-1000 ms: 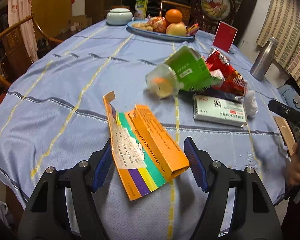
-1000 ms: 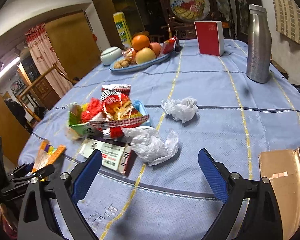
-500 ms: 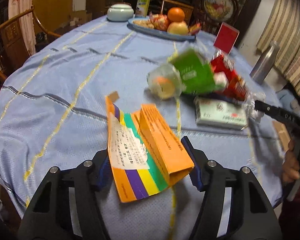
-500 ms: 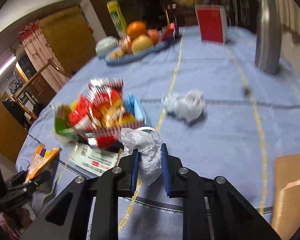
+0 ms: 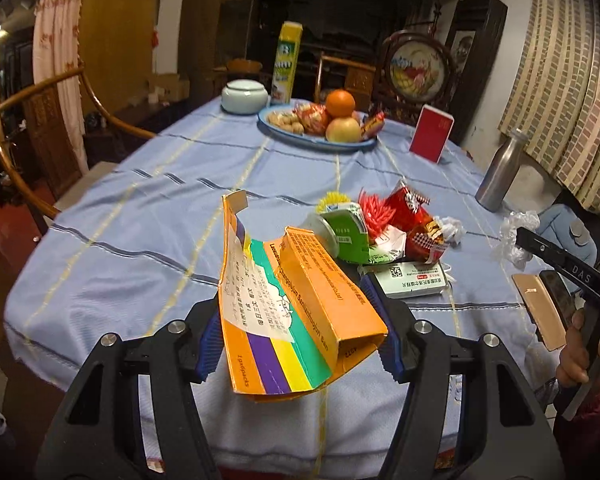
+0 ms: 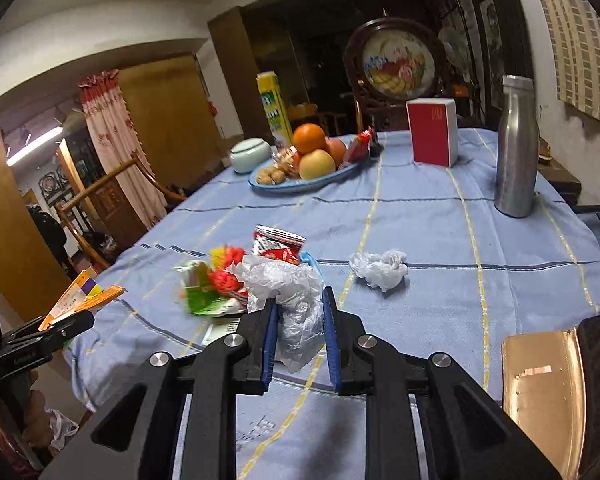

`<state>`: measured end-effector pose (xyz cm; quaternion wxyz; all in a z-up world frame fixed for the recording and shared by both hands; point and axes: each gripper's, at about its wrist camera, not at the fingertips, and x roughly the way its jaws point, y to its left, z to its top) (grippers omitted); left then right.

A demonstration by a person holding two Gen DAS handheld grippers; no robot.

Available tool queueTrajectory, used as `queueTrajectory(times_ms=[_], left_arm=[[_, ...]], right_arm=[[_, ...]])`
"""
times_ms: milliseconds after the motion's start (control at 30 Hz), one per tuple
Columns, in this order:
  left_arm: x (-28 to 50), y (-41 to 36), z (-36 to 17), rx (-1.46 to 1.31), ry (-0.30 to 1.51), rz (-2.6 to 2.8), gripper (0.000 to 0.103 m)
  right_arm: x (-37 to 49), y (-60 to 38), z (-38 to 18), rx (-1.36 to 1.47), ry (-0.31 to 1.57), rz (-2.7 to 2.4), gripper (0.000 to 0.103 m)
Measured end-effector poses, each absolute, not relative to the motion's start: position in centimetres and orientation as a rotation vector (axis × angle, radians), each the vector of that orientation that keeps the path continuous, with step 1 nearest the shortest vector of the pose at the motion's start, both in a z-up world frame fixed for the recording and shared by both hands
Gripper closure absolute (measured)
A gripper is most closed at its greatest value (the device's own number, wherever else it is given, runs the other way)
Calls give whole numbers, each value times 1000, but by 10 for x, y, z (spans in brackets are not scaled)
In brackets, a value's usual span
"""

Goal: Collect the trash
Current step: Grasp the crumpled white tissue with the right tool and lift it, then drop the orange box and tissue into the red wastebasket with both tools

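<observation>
Blue-checked tablecloth (image 6: 420, 216) covers a large dining table that fills both views, with wooden chairs and a curtained doorway beyond its far-left side. At the far end stand a fruit platter (image 6: 300, 180), a red box (image 6: 432, 132) and a steel bottle (image 6: 516, 148), none of them trash. Mid-table lies a litter heap (image 5: 384, 232) of green carton, red snack wrapper and a white medicine box. The left gripper (image 5: 296, 340) is clamped across a flattened orange medicine carton (image 5: 296, 300), held clear of the cloth above the near edge. This carton is light, stiff card that is already creased; hold across the flat faces, since the torn flap bends freely. The right gripper (image 6: 300, 340) is nearly closed on a crumpled clear plastic bag (image 6: 292, 300), raised above the cloth in front of the heap. The bag is soft, slippery and near weightless, so pinch its bunched middle. One crumpled tissue (image 6: 380, 270) remains loose right of the heap. Open cloth surrounds the heap; a gold-cased phone (image 6: 540, 392) sits at the near-right edge and should be avoided.
</observation>
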<state>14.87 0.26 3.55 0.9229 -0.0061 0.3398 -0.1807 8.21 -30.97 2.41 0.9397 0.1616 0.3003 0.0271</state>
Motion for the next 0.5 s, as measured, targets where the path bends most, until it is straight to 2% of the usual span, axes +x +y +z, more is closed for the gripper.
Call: queueTrajectory(times_ms=[500], left_arm=[[63, 87, 50, -53, 624, -238, 42]], right_arm=[[28, -230, 57, 272, 554, 262, 82]])
